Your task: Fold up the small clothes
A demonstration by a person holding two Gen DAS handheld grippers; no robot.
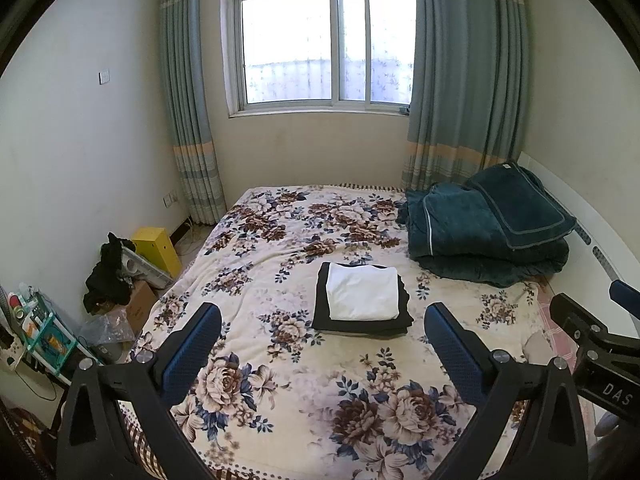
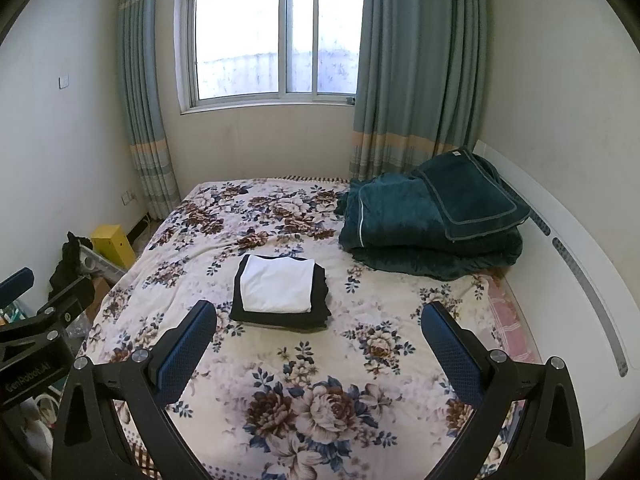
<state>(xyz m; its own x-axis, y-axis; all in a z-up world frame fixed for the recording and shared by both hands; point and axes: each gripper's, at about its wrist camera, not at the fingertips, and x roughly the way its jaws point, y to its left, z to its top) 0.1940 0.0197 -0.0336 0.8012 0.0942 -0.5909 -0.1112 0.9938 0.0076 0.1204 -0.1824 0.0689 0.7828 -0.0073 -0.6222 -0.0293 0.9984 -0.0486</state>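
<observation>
A folded white garment (image 1: 363, 293) lies on top of a folded black garment (image 1: 320, 312) in the middle of the floral bedspread (image 1: 280, 380). The same stack shows in the right wrist view, white (image 2: 278, 285) on black (image 2: 320, 300). My left gripper (image 1: 322, 322) is open and empty, held above the near part of the bed, short of the stack. My right gripper (image 2: 318, 320) is open and empty too, beside the left one, which shows at the left edge of its view (image 2: 36, 320). The right gripper shows at the right edge of the left wrist view (image 1: 592, 336).
A pile of dark green blankets (image 1: 488, 228) sits at the bed's far right by the white headboard (image 2: 568, 264). On the floor left of the bed are a yellow box (image 1: 158, 248), black clothes (image 1: 106, 276), cardboard boxes and a cluttered shelf (image 1: 40, 332). A window and curtains are behind.
</observation>
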